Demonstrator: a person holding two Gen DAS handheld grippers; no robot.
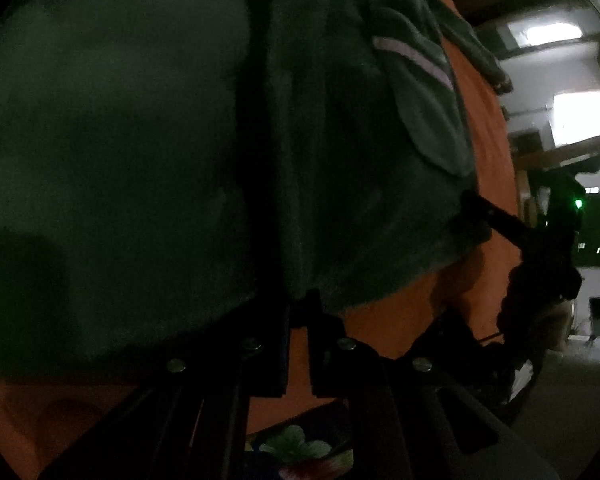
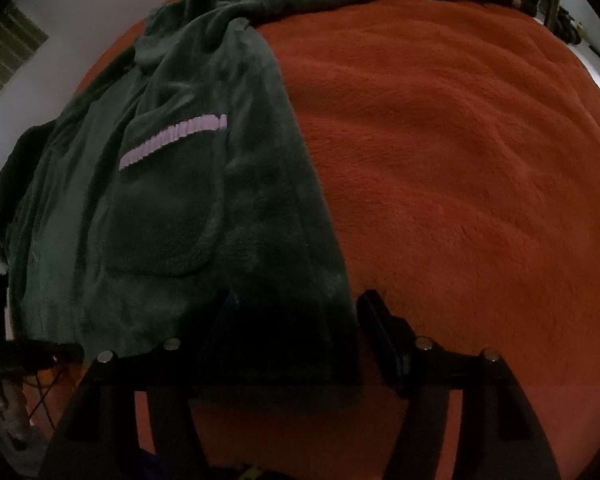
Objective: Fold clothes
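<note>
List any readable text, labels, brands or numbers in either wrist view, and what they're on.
None readable in either view.
Green robe: no label or tag showing; its pocket has only a plain lilac stripe.
Orange blanket: plain, no print.
Floral fabric: a pattern, no lettering.
Background room in the left view: too dark and blurred to read anything.

Green garment point(image 2: 172, 208): plush, matt fleece cloth | pocket trim point(image 2: 174, 140): ribbed lilac knit | orange blanket point(image 2: 440, 160): fuzzy, matt pile | fingers point(image 2: 384, 332): matt black plastic, fitted with shiny metal screws point(image 2: 424, 343)
</note>
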